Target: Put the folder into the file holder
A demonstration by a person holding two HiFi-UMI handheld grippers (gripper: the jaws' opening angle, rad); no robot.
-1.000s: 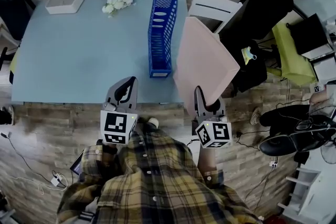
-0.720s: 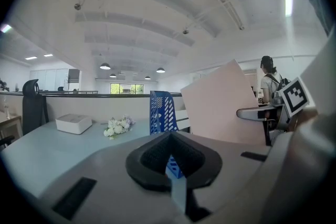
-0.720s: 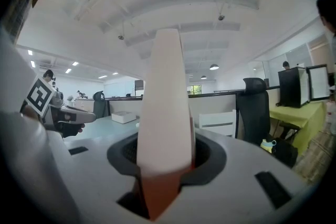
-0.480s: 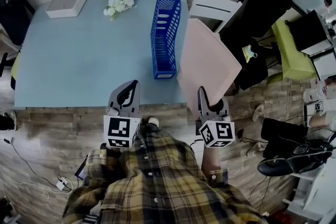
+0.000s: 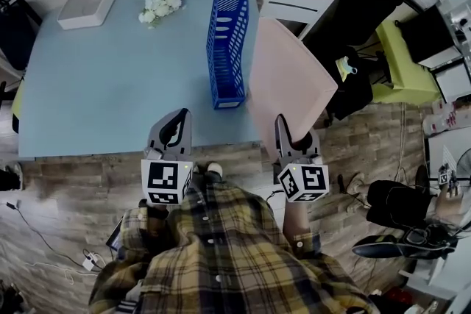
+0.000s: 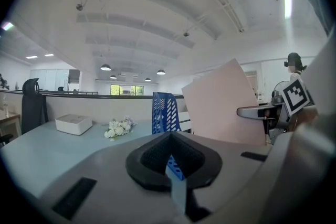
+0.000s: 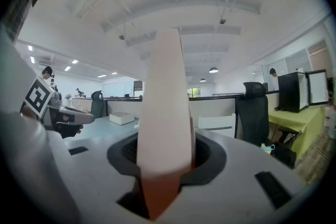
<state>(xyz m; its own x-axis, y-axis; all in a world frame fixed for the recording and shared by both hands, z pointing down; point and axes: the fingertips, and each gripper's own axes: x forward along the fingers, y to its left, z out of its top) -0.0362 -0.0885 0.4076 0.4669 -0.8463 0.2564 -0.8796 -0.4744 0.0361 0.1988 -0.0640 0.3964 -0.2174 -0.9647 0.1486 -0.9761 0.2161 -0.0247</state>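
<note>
A blue slotted file holder [image 5: 228,48] stands on the light blue table [image 5: 110,92], its long side running away from me. To its right, a pink folder [image 5: 291,81] is held upright and tilted over the table's right edge. My right gripper [image 5: 287,136] is shut on the folder's near bottom edge. In the right gripper view the folder [image 7: 165,107] rises edge-on between the jaws. My left gripper [image 5: 173,132] hovers at the table's front edge, shut and holding nothing. From the left gripper view, the holder [image 6: 164,113] and the folder [image 6: 226,102] show side by side.
A white box [image 5: 87,7] and a bunch of white flowers [image 5: 162,4] lie at the table's far left. A white chair [image 5: 294,7], a black chair [image 5: 360,11] and a yellow-green desk [image 5: 412,62] stand to the right. Wooden floor lies below.
Almost nothing: both grippers keep their places and the folder stays gripped and upright. Only the head view has shifted a little.
</note>
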